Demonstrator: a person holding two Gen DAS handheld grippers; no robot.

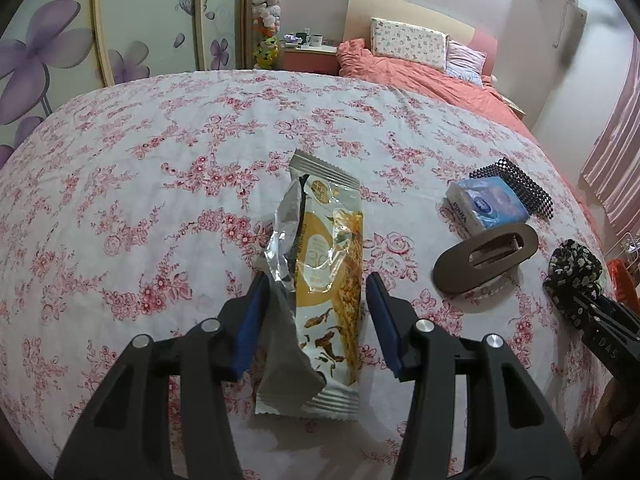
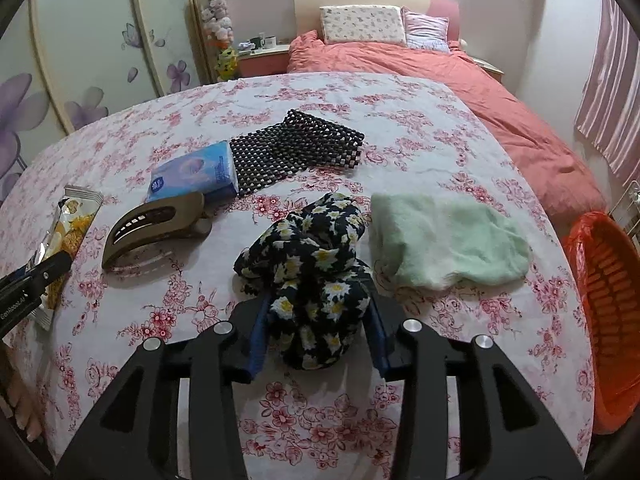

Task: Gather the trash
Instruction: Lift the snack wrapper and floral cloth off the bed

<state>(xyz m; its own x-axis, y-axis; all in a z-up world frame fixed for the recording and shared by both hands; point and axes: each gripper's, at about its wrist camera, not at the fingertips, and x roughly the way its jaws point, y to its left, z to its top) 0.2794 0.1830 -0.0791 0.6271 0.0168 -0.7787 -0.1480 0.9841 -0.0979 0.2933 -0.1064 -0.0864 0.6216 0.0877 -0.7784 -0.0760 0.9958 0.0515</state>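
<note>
Honestly, better to pinch the torn snack wrapper (image 1: 320, 280) mid-body with left gripper (image 1: 316, 320), jaws loosely astride it; right gripper (image 2: 318, 332) half-open around floral scrunchie (image 2: 312, 276), not trash.

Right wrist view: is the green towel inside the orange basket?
No: the green towel lies flat on the floral tablecloth, apart from the orange basket at the table's right edge.

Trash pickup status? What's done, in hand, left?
Done: nothing visibly binned; the orange basket shows no trash in the part in view. In hand: the left gripper straddles the torn snack wrapper, not clamped; the right gripper brackets the floral scrunchie. Left: grip wrapper, carry to basket.
</note>
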